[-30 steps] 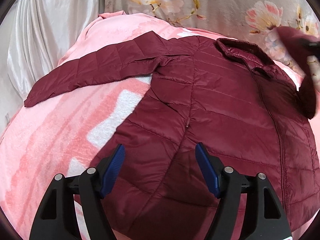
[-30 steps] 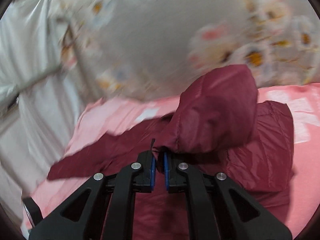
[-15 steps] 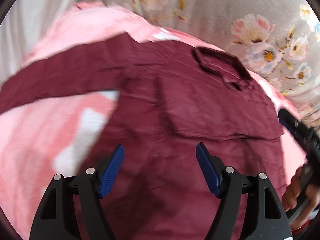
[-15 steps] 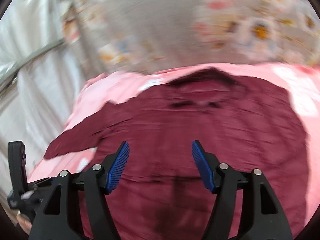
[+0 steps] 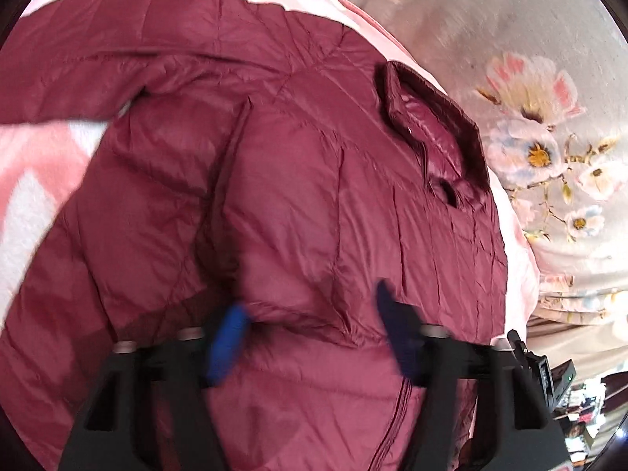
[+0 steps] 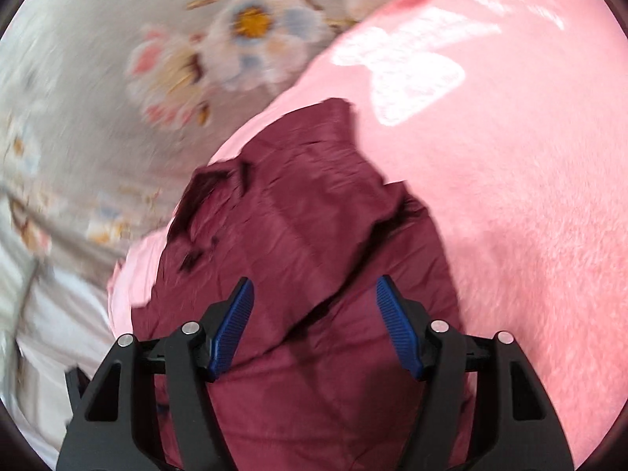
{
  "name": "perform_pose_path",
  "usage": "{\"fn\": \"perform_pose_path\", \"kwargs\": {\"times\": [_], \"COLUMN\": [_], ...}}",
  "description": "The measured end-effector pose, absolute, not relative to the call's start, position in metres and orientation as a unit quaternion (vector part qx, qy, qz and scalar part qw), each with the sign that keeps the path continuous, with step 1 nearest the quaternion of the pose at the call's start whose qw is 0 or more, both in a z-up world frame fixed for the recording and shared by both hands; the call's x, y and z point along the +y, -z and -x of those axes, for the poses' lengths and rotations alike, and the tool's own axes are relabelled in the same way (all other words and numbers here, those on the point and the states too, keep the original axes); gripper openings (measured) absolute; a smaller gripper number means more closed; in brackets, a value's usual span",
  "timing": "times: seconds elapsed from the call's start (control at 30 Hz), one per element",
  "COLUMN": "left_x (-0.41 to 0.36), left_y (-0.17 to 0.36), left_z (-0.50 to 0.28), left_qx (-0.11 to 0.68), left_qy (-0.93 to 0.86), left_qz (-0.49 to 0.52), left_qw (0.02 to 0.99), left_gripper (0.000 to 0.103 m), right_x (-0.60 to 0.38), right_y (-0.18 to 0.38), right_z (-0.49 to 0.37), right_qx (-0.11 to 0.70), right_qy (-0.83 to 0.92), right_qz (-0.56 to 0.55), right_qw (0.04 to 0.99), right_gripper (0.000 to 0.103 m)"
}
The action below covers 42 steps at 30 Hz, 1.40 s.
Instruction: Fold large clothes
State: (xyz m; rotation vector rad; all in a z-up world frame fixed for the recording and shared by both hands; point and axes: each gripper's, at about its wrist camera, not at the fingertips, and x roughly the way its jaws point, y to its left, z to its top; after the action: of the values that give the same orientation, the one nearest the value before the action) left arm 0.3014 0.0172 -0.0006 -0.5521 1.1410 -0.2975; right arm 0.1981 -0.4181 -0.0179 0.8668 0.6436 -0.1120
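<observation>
A maroon quilted jacket lies on a pink blanket, collar toward the floral cloth. One sleeve is folded across the front of the body; the other sleeve stretches out to the upper left. My left gripper is open and empty, close above the jacket's body. The jacket also shows in the right wrist view, with the folded sleeve across it. My right gripper is open and empty just above it.
A grey floral cloth lies beyond the blanket's far edge and shows in the right wrist view too. Bare pink blanket spreads to the jacket's right. White fabric hangs at the left. Clutter shows at the lower right.
My right gripper has opened and let go of the sleeve, which now lies folded across the jacket's front. Both grippers have moved closer over the jacket and swung toward its collar side.
</observation>
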Motion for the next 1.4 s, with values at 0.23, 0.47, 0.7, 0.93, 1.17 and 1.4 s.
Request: {"fn": "perform_pose_path", "kwargs": {"times": [0.23, 0.47, 0.7, 0.93, 1.17, 1.4], "left_x": [0.017, 0.011, 0.002, 0.0, 0.006, 0.007], "left_y": [-0.026, -0.025, 0.017, 0.021, 0.02, 0.021], "left_z": [-0.311, -0.303, -0.292, -0.29, -0.287, -0.285], "left_qx": [0.497, 0.459, 0.46, 0.442, 0.434, 0.432], "left_qy": [0.134, 0.127, 0.112, 0.11, 0.127, 0.13], "left_qz": [0.188, 0.107, 0.072, 0.085, 0.128, 0.134], "left_qw": [0.837, 0.872, 0.878, 0.886, 0.882, 0.882], "left_gripper": [0.0, 0.001, 0.004, 0.01, 0.016, 0.016], "right_x": [-0.432, -0.402, -0.404, -0.372, -0.253, -0.214], "right_y": [0.008, -0.015, 0.036, -0.01, -0.043, 0.026], "right_z": [-0.219, -0.216, -0.233, -0.195, -0.23, -0.265], "right_qx": [0.275, 0.274, 0.352, 0.301, 0.316, 0.407], "right_qy": [0.08, 0.117, 0.14, 0.161, 0.027, 0.016], "right_qz": [-0.416, -0.268, -0.242, -0.219, -0.119, -0.104], "right_qw": [0.863, 0.916, 0.893, 0.914, 0.941, 0.907], "right_gripper": [0.002, 0.0, 0.0, 0.007, 0.013, 0.013]}}
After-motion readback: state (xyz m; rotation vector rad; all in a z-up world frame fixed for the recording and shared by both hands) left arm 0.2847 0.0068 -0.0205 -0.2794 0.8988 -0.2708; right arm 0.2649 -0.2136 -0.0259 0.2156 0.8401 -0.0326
